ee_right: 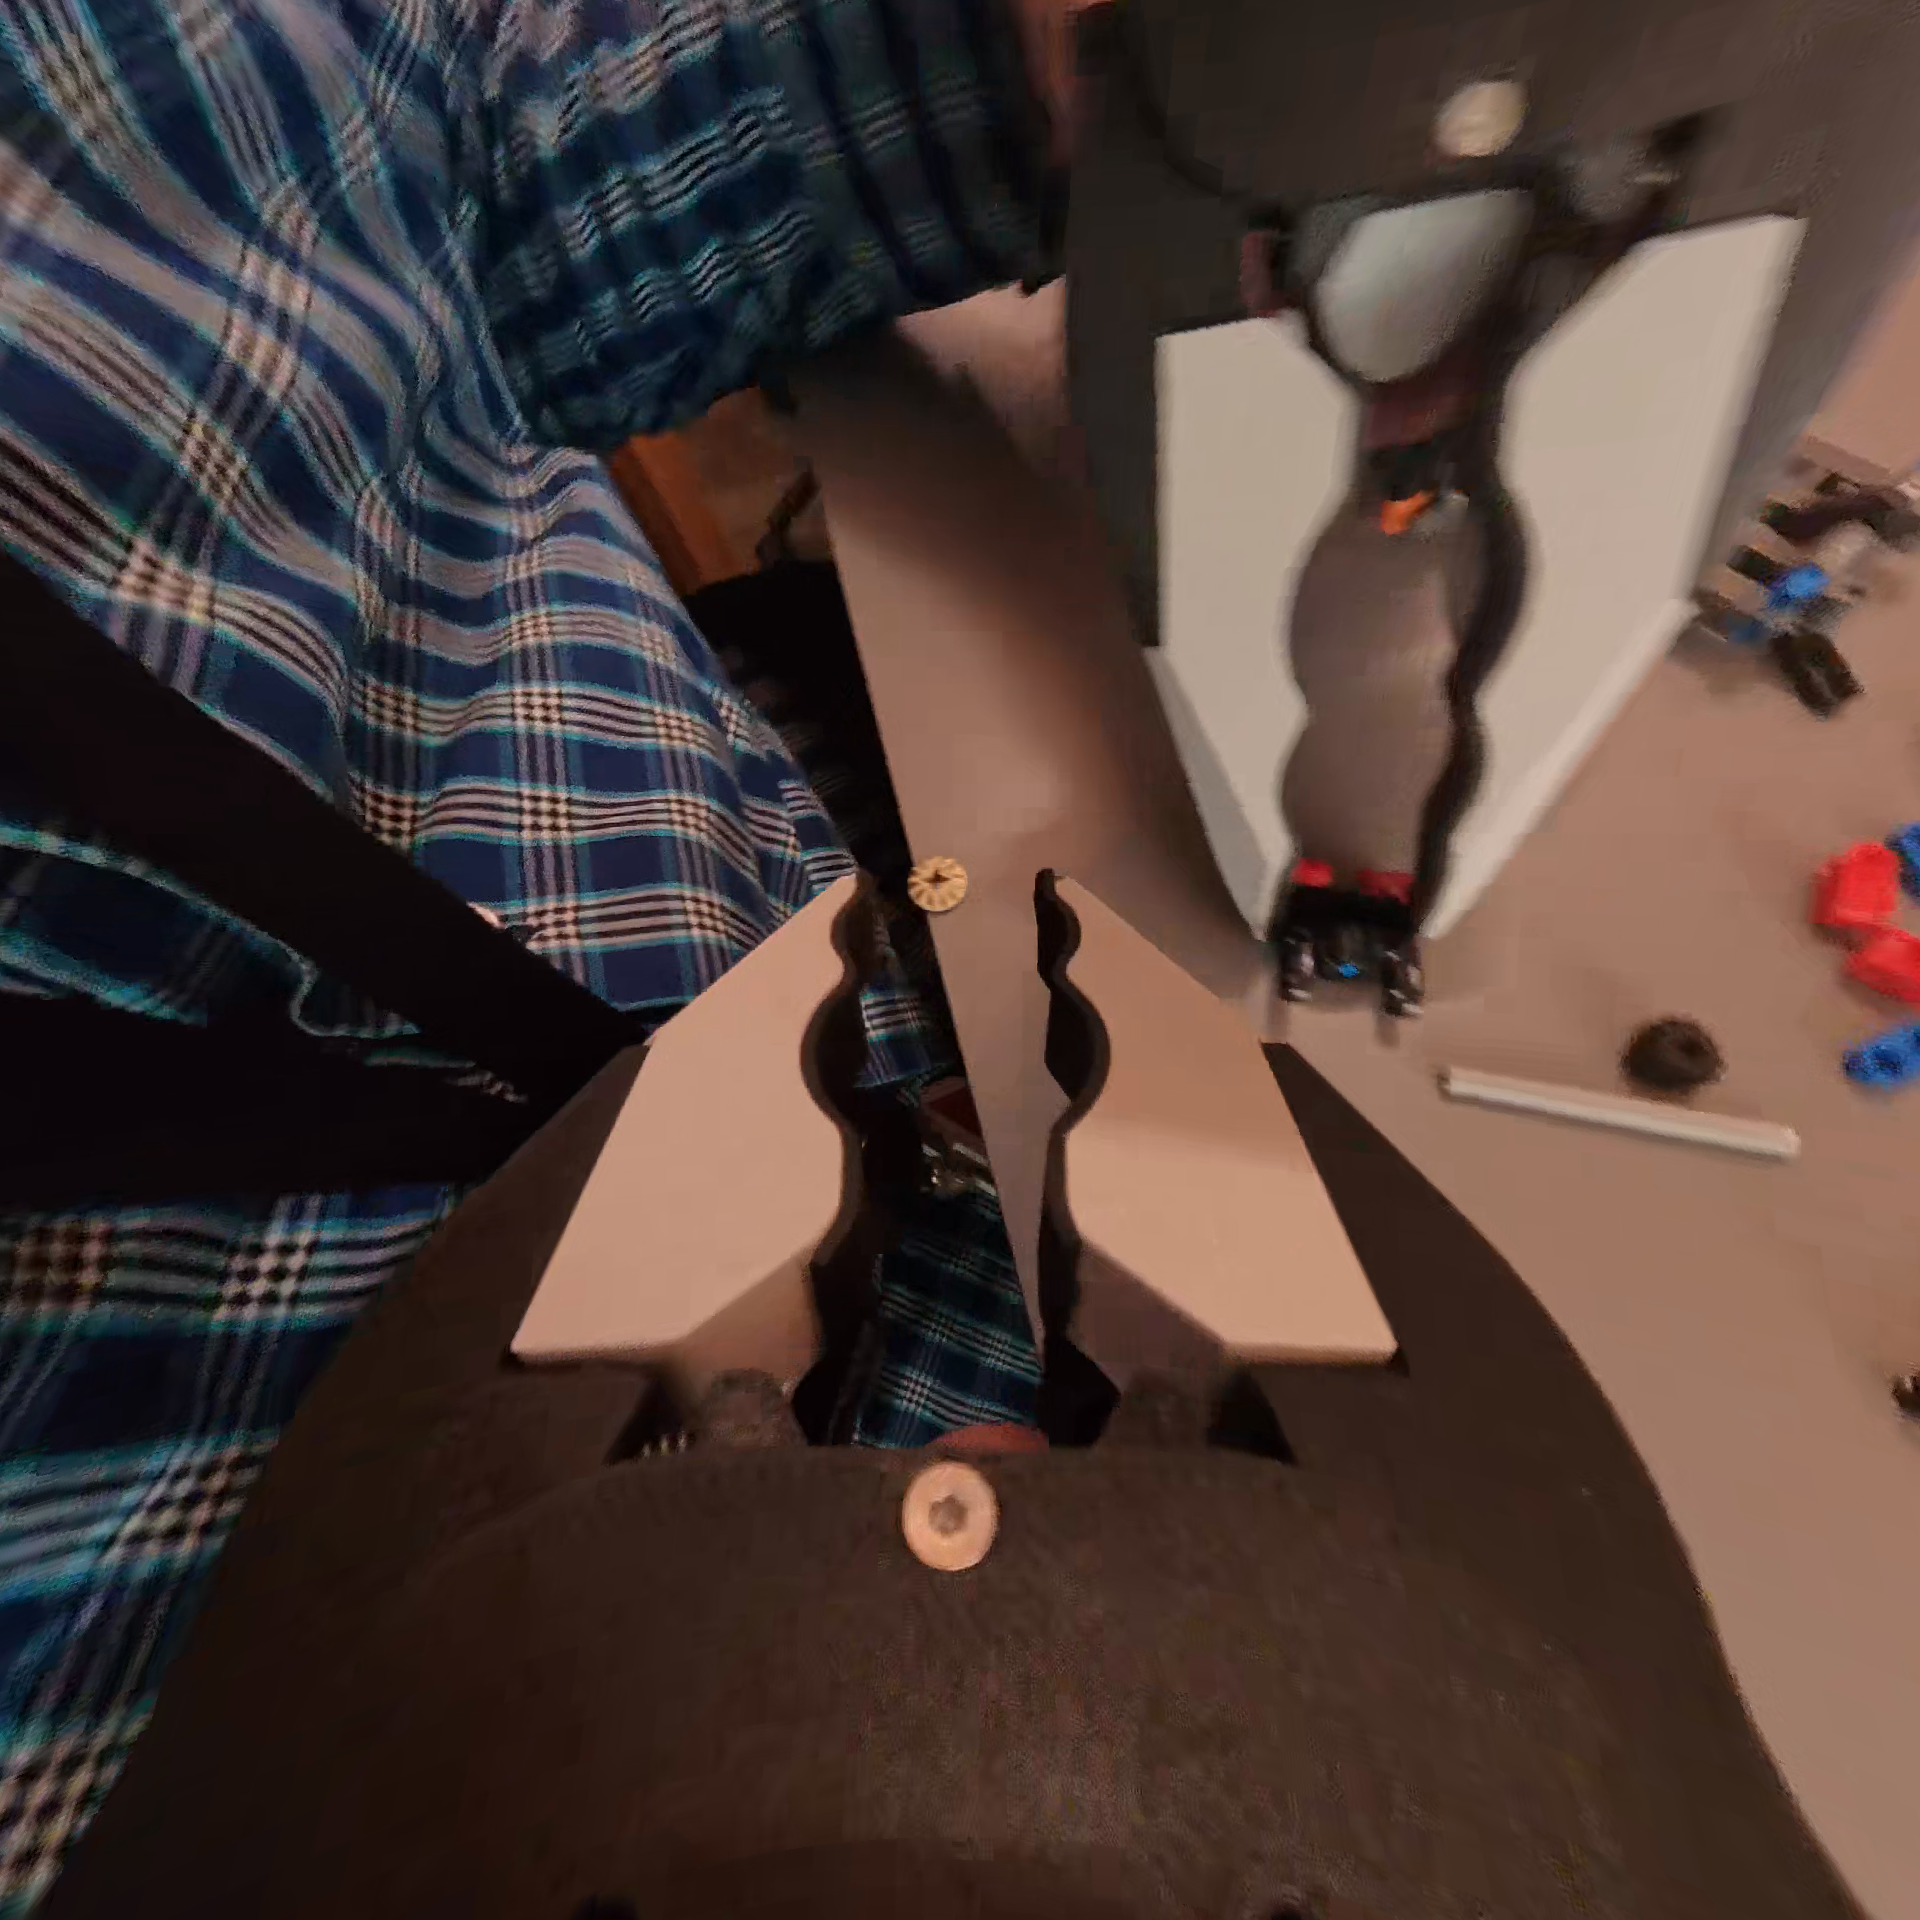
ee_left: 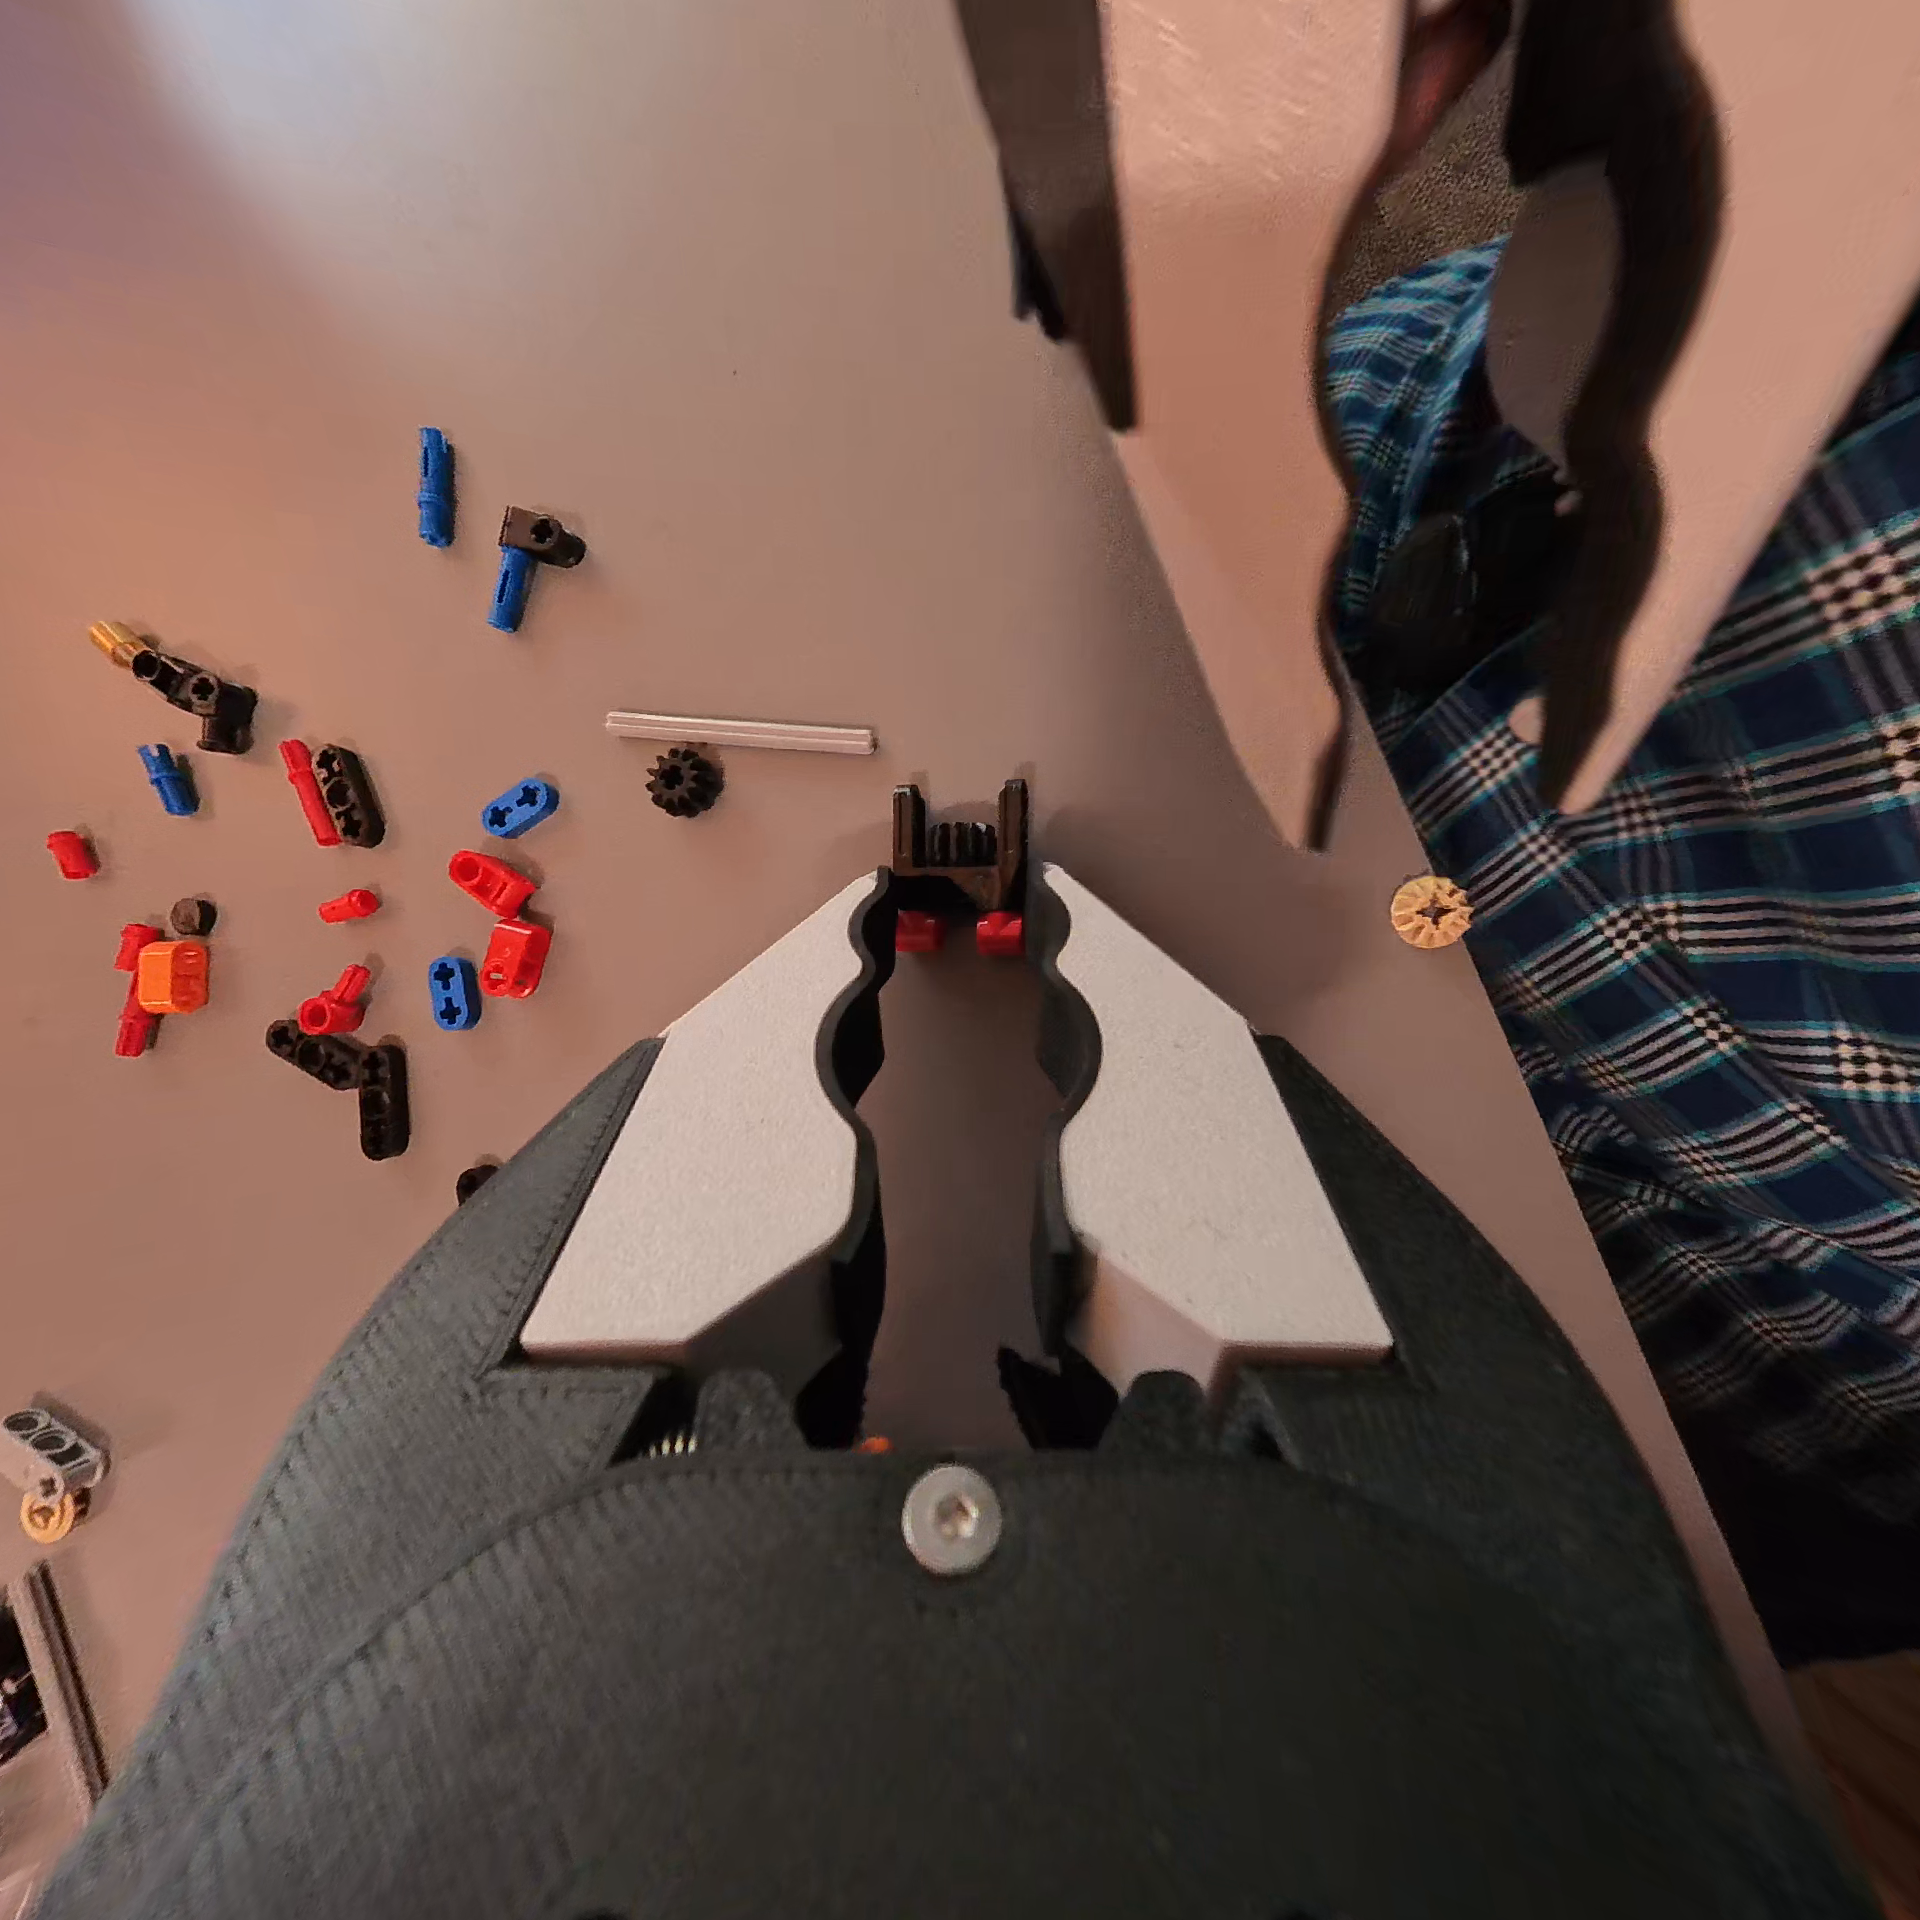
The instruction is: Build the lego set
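- Black lego frame (ee_left: pixel 958 844) with a little gear inside and two red pins at its back sits pinched between the tips of the left gripper (ee_left: pixel 960 904), just over the table (ee_left: pixel 831 416).
- Right gripper (ee_right: pixel 948 899) has its fingers apart and holds nothing. It is by the table edge, close to a tan round gear (ee_right: pixel 937 885).
- Just left of the frame lie a small black gear (ee_left: pixel 684 781) and a long grey rod (ee_left: pixel 740 731).
- Farther left is a pile of loose red, blue and black lego bits (ee_left: pixel 343 883).
- Blue checked cloth (ee_left: pixel 1714 987) shows past the table edge.
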A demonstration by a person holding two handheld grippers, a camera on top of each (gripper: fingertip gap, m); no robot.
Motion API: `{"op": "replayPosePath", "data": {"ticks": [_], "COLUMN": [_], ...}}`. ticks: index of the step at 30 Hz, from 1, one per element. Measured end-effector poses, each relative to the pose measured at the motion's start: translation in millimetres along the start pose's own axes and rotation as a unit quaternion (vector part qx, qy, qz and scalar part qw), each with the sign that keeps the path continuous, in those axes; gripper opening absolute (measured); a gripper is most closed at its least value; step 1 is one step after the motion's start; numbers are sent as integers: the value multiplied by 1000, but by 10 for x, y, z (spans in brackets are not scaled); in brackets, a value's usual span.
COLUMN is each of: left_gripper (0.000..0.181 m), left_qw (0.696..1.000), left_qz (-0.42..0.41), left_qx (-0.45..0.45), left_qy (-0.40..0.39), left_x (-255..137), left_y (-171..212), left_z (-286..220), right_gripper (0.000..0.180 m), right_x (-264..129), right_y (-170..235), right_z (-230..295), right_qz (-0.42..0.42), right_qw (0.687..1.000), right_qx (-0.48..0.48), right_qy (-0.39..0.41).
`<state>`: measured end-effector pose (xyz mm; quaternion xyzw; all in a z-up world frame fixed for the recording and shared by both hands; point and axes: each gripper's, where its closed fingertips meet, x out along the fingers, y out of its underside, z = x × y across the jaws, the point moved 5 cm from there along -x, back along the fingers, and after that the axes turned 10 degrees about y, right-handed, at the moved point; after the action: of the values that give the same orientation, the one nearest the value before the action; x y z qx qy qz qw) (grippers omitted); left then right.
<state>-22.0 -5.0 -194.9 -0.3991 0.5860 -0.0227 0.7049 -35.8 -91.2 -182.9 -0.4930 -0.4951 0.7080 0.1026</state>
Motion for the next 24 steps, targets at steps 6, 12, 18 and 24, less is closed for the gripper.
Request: {"op": "replayPosePath", "data": {"ticks": [6, 12, 18, 24], "left_gripper": [23, 23, 22, 22], "left_qw": [1000, 1000, 1000, 1000], "left_qz": [-2, 3, 5, 6], "left_qx": [-1, 2, 3, 4], "left_qy": [1, -2, -3, -4], "left_x": [2, -2, -3, 6], "left_y": [3, -2, 10, 0], "left_z": [2, -1, 2, 2], "right_gripper": [22, 18, 11, 12], "right_x": [89, 97, 171, 217], "right_y": [-3, 33, 92, 122], "right_z": [102, 223, 219, 225], "right_qz": [-8, -24, -25, -24], "right_qw": [997, 970, 950, 946], "right_qx": [-67, -223, -290, -303], "right_qy": [28, 88, 114, 115]}}
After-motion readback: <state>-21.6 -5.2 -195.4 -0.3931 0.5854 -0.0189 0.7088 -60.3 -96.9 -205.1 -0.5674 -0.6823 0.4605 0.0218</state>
